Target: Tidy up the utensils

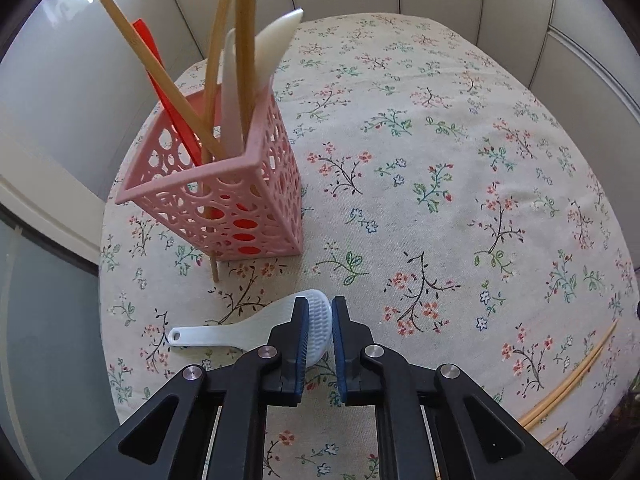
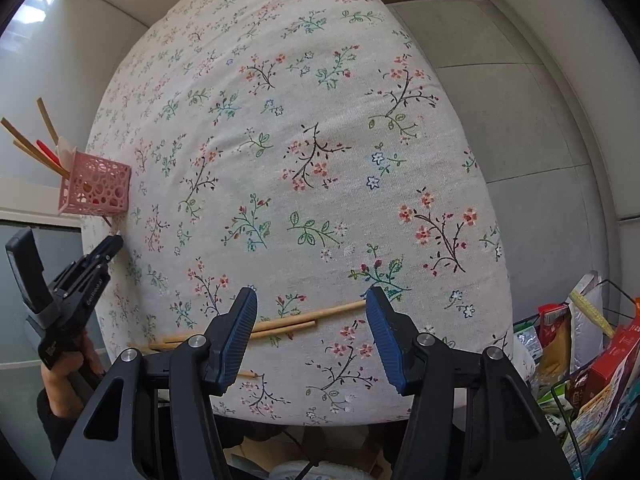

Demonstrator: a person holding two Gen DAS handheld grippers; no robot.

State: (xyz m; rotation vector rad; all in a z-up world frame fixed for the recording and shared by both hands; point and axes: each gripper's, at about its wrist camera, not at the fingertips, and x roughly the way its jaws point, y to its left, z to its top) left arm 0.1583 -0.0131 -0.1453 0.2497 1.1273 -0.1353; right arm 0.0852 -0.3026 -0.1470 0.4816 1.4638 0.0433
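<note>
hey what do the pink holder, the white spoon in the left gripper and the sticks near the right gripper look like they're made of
Pink holder: likely moulded plastic, matte, with cut-out round holes.
White rice spoon: probably plastic, smooth and slightly glossy, with a dimpled bowl; the left gripper is shut on it.
Chopsticks: look like bamboo or light wood, tan and unvarnished; the open right gripper hangs above them.

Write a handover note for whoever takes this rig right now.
Left gripper: shut on the white rice paddle's head, on the tablecloth in front of the pink holder.
Right gripper: open, hanging over the loose bamboo chopsticks, not gripping.
Done: bamboo sticks, red utensil and white spatulas stand in the holder.
Left: paddle and chopsticks into the holder.
</note>
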